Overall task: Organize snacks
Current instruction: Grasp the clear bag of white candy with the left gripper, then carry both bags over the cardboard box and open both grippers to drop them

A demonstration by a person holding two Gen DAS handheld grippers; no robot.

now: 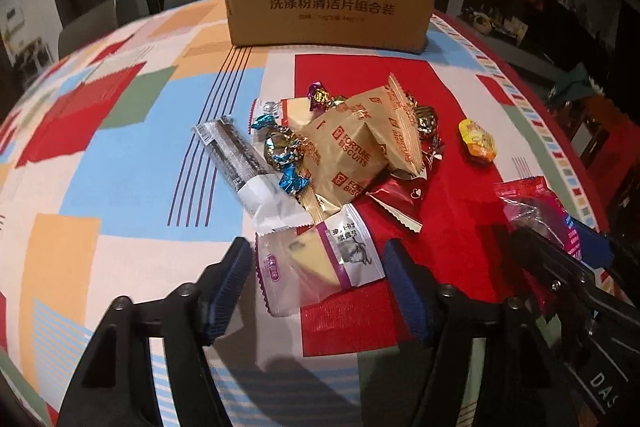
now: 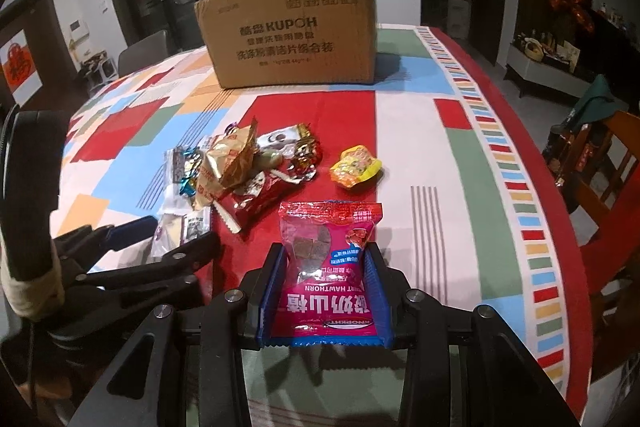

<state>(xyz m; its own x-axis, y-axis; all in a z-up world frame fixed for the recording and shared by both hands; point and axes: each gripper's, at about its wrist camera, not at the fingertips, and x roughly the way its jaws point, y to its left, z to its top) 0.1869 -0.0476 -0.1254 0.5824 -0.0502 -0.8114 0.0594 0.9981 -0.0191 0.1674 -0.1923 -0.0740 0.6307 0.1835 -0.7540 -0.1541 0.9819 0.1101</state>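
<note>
Pink hawthorn packet (image 2: 332,267) pinched in right gripper (image 2: 325,259); purple-white packet (image 1: 320,259) between left gripper's (image 1: 318,259) parted, untouching fingers.

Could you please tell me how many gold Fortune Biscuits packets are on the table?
2. One gold foil Fortune Biscuits packet lies at the heap's middle; a second gold packet leans against it on its right. Others may be hidden underneath.

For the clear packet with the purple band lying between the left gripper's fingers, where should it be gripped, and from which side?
Grip the clear purple-banded snack packet across its flat middle, over the pale wedge inside, coming down from the near side. It lies flat, nearest of the snack pile, and the open left gripper already straddles it without pressing.
</note>
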